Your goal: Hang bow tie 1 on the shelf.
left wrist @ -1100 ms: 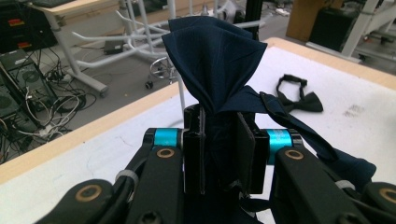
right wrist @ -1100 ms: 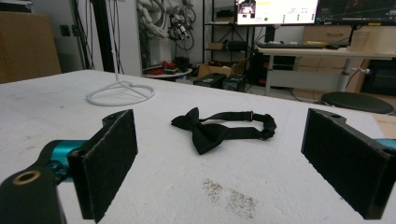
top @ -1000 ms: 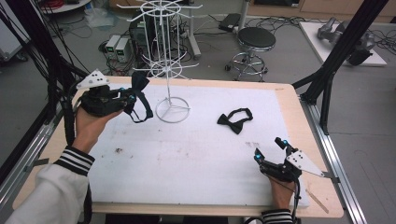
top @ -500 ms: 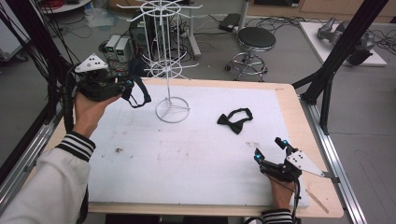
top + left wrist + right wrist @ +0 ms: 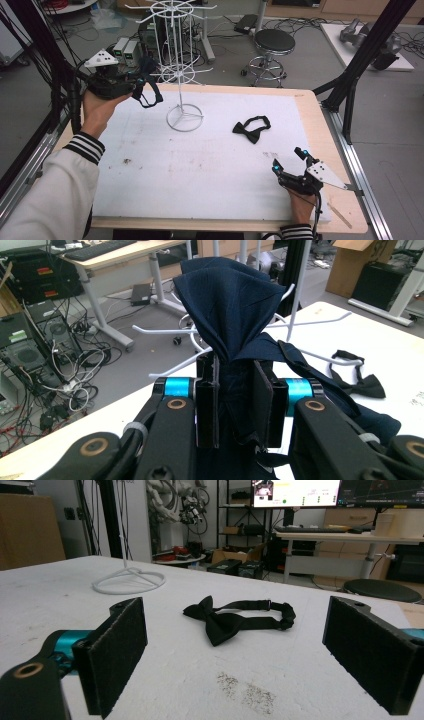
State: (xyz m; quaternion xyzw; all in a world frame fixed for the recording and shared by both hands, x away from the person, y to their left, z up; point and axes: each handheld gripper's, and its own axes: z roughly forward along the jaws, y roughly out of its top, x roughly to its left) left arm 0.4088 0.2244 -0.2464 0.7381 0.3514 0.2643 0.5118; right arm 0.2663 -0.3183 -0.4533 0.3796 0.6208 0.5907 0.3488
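while my left gripper [image 5: 137,85] hangs raised over the worktop's [image 5: 210,165] far left corner, its jaws are clamped on the knot of a navy bow tie [image 5: 232,305], and the strap dangles in a loop below them in the high view [image 5: 150,97]. in the left gripper view the fabric fans upward out of the pinch, with the white wire arms of the display rack [image 5: 177,65] lying just beyond it and a little to the right. that is the relation i judge the coming move to turn on: the rack's lower ring of hooks sits just to the right of the held tie, at about the same height as far as i can tell, so the strap loop has to travel rightward and slip over a hook end rather than drop from above. the loop hangs roughly vertical, while the hooks point outward and level, so i expect to need the loop opened toward a hook tip.

further right, a second, black bow tie [image 5: 251,128] lies flat on the worktop, well apart from the rack's round base [image 5: 185,119], its strap curled behind it. my right gripper [image 5: 289,159] rests near the front right edge with jaws spread wide and nothing between them; in the right gripper view that black tie [image 5: 235,617] lies straight ahead, its long axis running across the gap. the right hand is plainly the nearer one to it.
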